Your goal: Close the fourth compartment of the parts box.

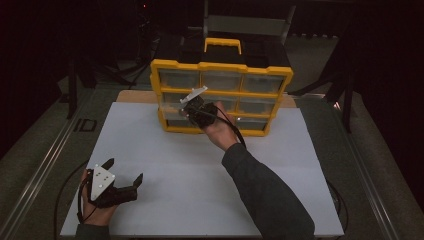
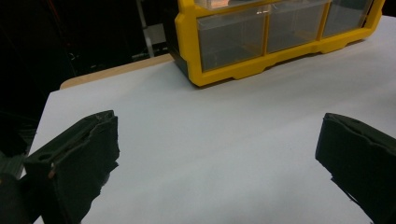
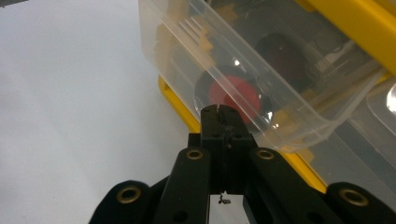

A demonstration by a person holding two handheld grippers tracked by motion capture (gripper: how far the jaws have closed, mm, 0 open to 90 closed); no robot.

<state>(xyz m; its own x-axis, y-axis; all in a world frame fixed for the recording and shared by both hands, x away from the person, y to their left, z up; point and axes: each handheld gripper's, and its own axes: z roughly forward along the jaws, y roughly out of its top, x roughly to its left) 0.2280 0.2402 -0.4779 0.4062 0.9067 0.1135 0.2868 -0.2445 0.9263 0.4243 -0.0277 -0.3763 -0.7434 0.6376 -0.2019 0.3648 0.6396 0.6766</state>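
We are working our right gripper [image 3: 222, 111] — jaws pressed together — against the clear drawer [image 3: 243, 74] sticking out of the yellow organizer's [image 1: 220, 67] left column, likely light, slick, thin-walled plastic — best taken by its front lip — while our left gripper [image 1: 121, 172] is resting spread wide on the white table [image 1: 190, 190].

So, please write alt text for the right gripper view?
The shut right gripper touches the front of a clear drawer in the yellow organizer. Something red lies inside the drawer. The white table is at the left.
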